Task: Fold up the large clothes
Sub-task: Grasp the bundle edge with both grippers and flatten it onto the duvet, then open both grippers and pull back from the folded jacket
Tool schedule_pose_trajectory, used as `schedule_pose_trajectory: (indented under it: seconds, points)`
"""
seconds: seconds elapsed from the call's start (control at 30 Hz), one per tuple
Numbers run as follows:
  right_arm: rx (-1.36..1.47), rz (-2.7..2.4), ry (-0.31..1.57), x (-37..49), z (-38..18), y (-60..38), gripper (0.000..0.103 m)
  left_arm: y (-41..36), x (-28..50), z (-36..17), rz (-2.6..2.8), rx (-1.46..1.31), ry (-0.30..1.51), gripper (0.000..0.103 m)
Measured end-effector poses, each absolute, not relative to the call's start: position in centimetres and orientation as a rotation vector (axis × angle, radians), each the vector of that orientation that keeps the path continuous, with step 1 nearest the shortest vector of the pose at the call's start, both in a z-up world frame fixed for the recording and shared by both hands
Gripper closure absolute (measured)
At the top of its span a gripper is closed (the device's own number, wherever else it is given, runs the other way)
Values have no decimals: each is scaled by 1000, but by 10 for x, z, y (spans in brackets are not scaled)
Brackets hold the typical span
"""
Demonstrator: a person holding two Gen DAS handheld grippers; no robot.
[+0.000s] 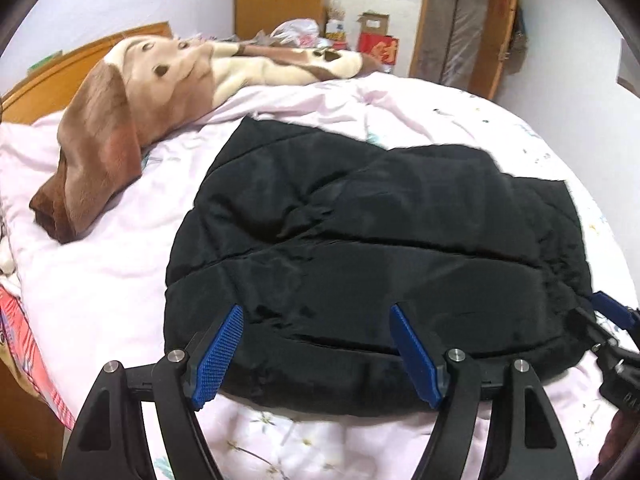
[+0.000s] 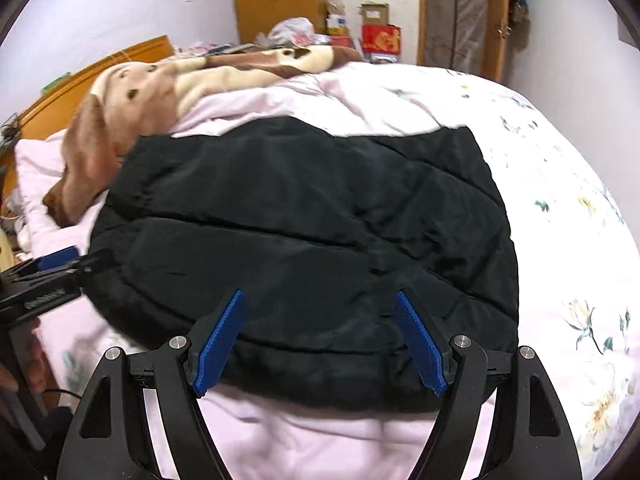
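Note:
A black quilted padded jacket (image 1: 360, 240) lies folded into a compact block on the bed's pink floral quilt (image 1: 100, 280); it also shows in the right wrist view (image 2: 312, 232). My left gripper (image 1: 316, 312) is open and empty, its blue pads over the jacket's near edge. My right gripper (image 2: 318, 298) is open and empty, also above the near edge. The right gripper shows at the right edge of the left wrist view (image 1: 612, 316); the left gripper shows at the left edge of the right wrist view (image 2: 60, 260).
A brown and cream plush blanket (image 1: 120, 120) lies bunched at the far left by the wooden headboard (image 1: 60, 72). Bags and boxes (image 1: 372, 36) stand behind the bed near a wardrobe (image 1: 464, 24). Floral quilt (image 2: 568, 200) spreads to the right.

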State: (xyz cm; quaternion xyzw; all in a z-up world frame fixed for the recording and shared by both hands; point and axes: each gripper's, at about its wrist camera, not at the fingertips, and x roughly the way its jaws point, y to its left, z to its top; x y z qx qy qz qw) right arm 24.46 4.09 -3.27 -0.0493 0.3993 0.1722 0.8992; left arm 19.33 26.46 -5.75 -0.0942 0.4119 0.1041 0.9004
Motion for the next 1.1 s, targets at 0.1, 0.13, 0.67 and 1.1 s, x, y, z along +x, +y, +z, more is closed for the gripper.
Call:
schedule_pose_trajectory:
  seconds: [0.1, 0.13, 0.67, 1.1]
  points:
    - [-111, 362, 807, 231, -25, 45, 26, 255, 184, -45, 204, -193, 838, 27]
    - [-118, 360, 805, 227, -24, 44, 26, 251, 180, -41, 201, -189, 836, 27]
    - [-75, 307, 746, 184, 2, 20, 26, 216, 113, 4, 227, -158, 785, 27]
    - [-54, 291, 703, 140, 23, 3, 26, 190, 59, 13, 238, -165, 787, 26]
